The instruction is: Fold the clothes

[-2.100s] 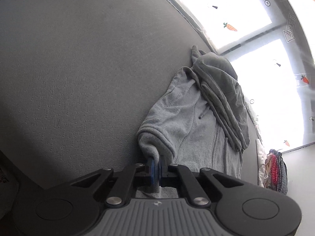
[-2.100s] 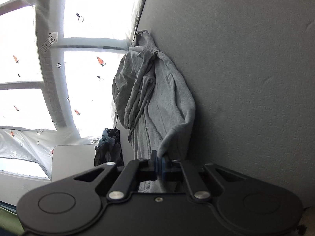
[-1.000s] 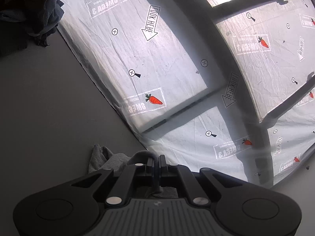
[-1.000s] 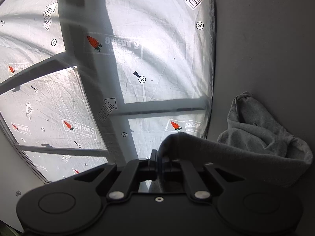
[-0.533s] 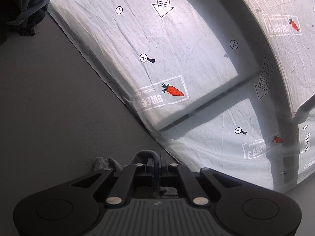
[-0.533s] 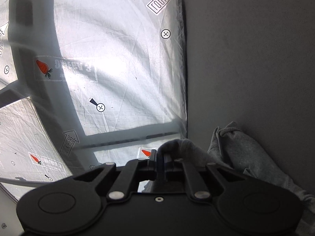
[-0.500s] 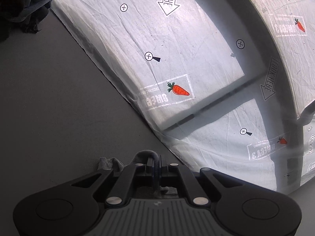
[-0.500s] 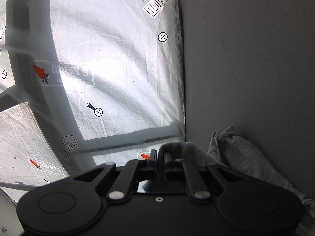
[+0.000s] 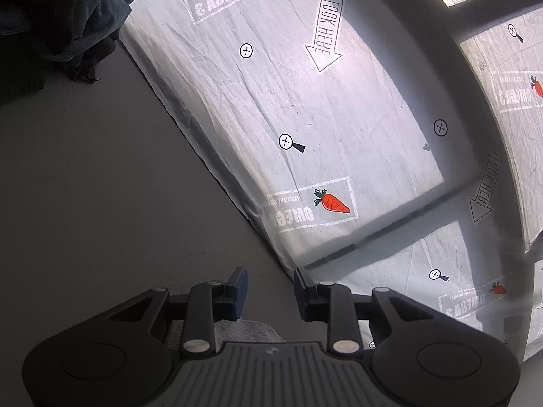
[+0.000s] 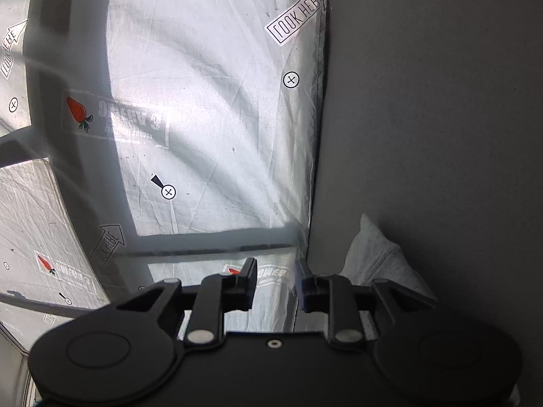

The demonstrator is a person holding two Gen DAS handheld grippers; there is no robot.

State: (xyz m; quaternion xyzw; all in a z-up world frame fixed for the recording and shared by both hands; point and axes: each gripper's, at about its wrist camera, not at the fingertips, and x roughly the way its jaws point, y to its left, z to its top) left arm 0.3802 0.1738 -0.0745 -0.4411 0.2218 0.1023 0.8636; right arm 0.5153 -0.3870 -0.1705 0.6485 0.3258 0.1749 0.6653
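So on the left wrist view, there's a heap of dark clothes (image 9: 64, 23) bunched up in the far top-left corner on the grey surface (image 9: 101, 186), and a white printed sheet (image 9: 305, 118) with carrots and "look here" arrows runs diagonally along the surface's edge. The left gripper (image 9: 270, 290) is opening up, jaws well apart with nothing pinched between them; you can just see a bit of the grey hoodie (image 9: 247, 330) lying on the surface right under the gripper body. Over on the right wrist view, same printed sheet fills the left half, grey surface on the right. The right gripper (image 10: 275, 283) is opening too, gap clear, pads not touching any fabric. The hoodie's folded lump sits just right of its right finger, flat on the surface.
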